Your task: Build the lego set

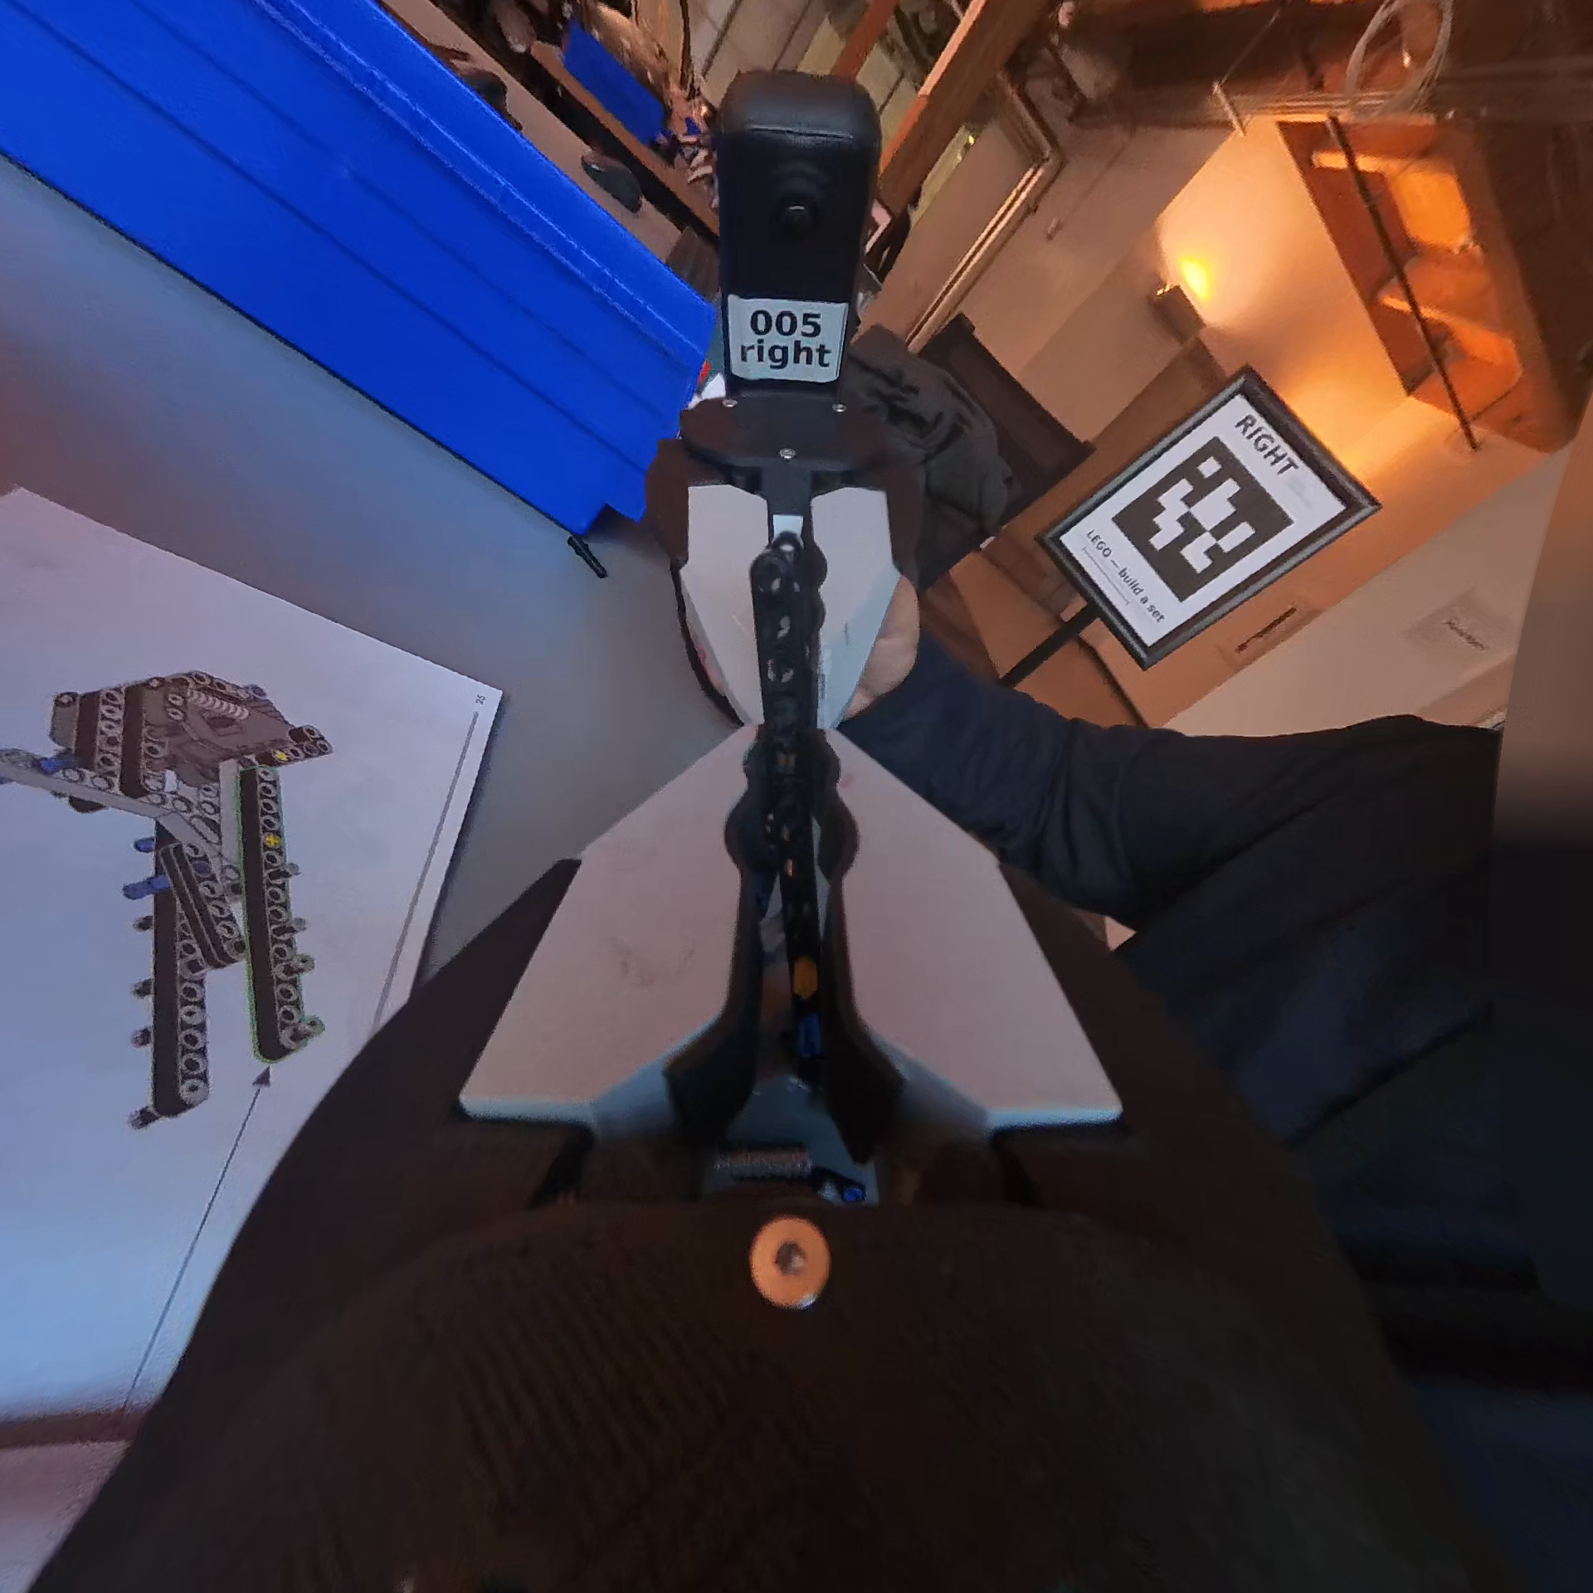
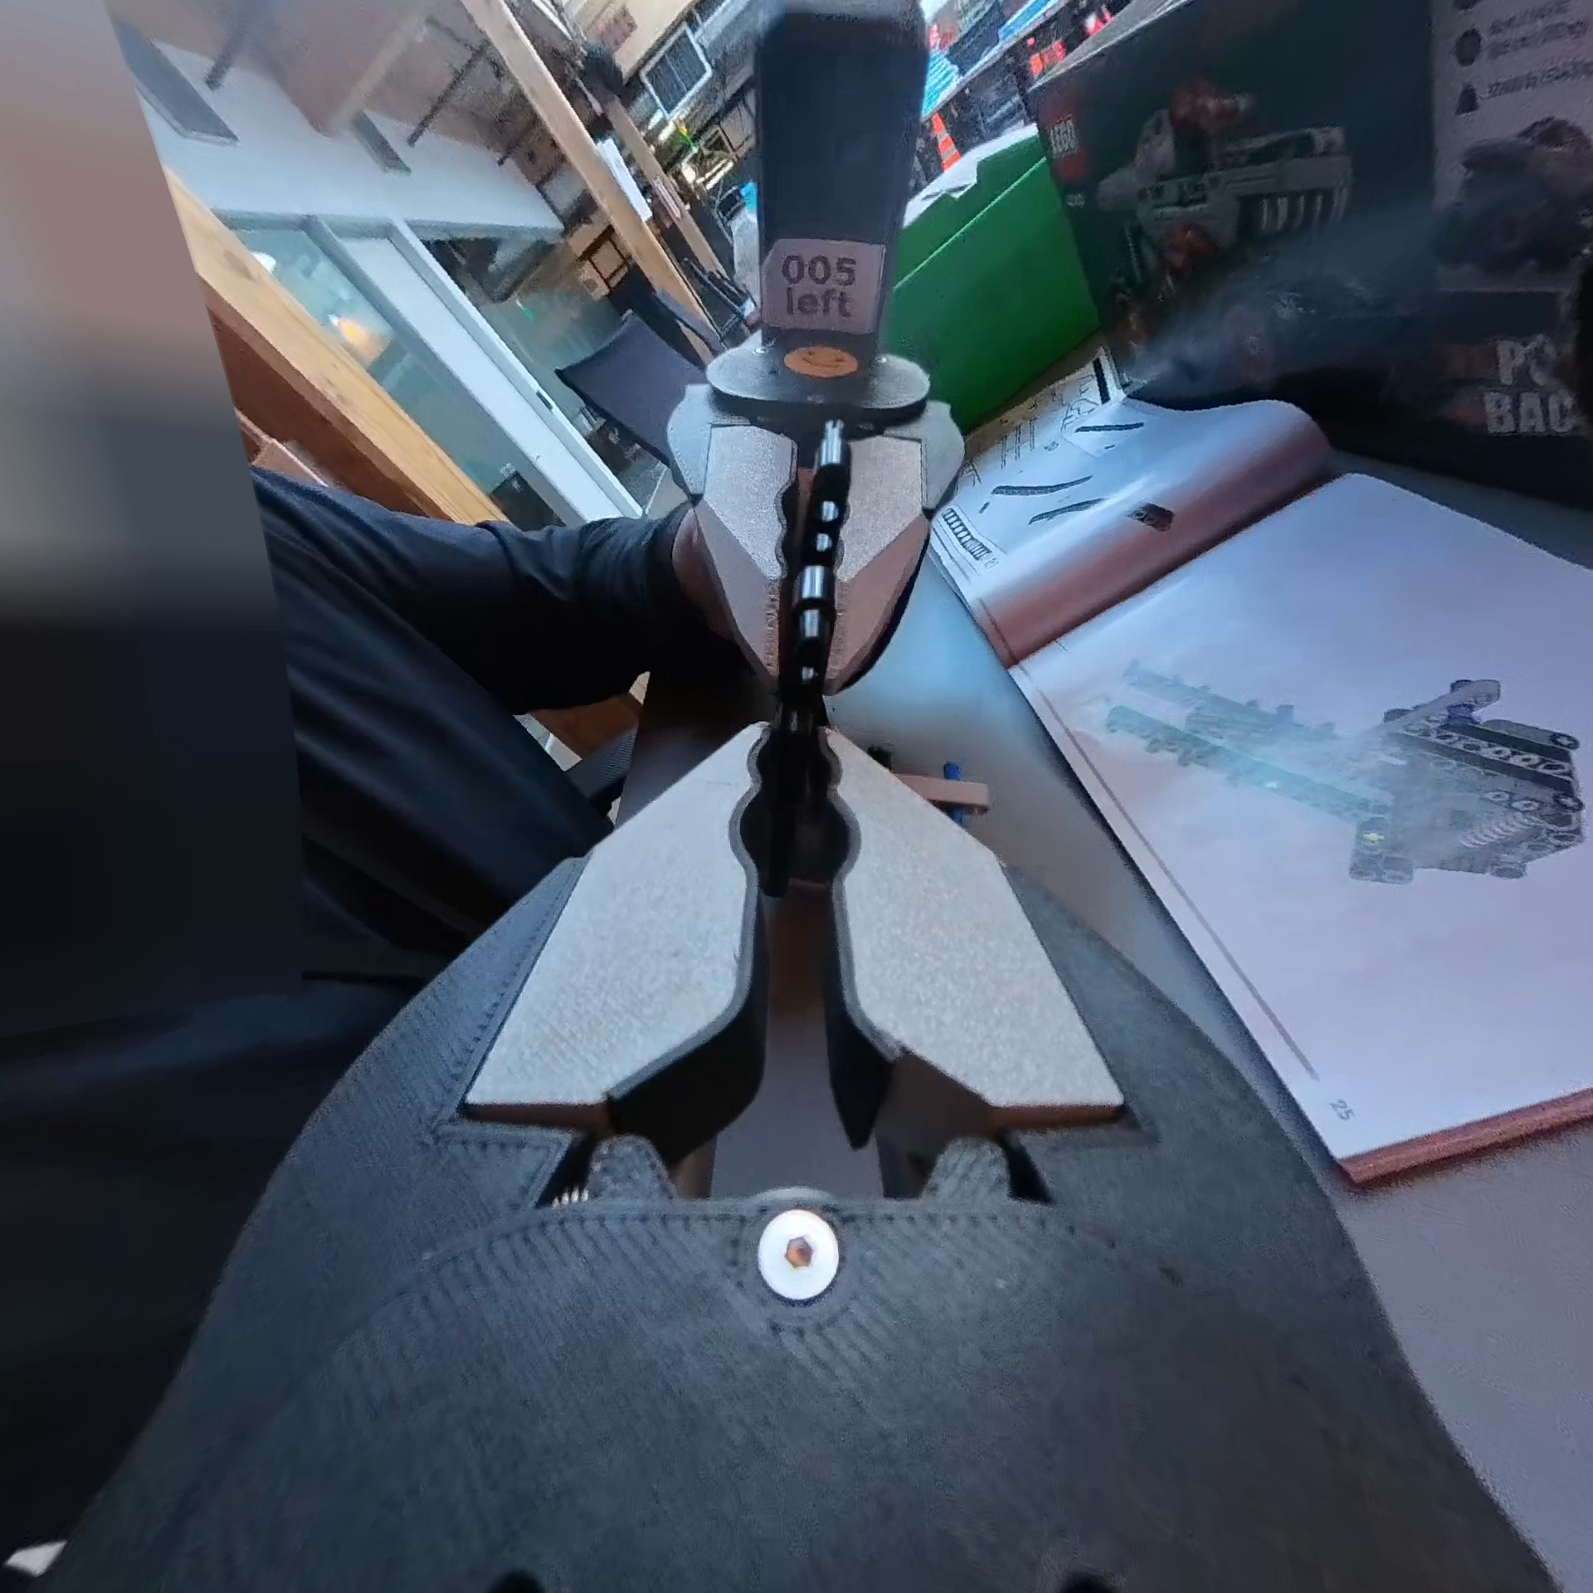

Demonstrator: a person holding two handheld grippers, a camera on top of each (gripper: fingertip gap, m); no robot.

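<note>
White labels on both camera bodies [image 1: 784,345], framed sign [image 1: 1207,517], printed box [image 2: 1250,172], numbered booklet page [image 2: 1340,1108].

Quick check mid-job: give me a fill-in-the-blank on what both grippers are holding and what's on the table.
1. Both grippers grip one black lego beam, facing each ____.
2. The left gripper is ____ on the beam.
3. The bin on the table is ____.
4. The instruction booklet lies ____.

Missing: other; shut; blue; open
</note>
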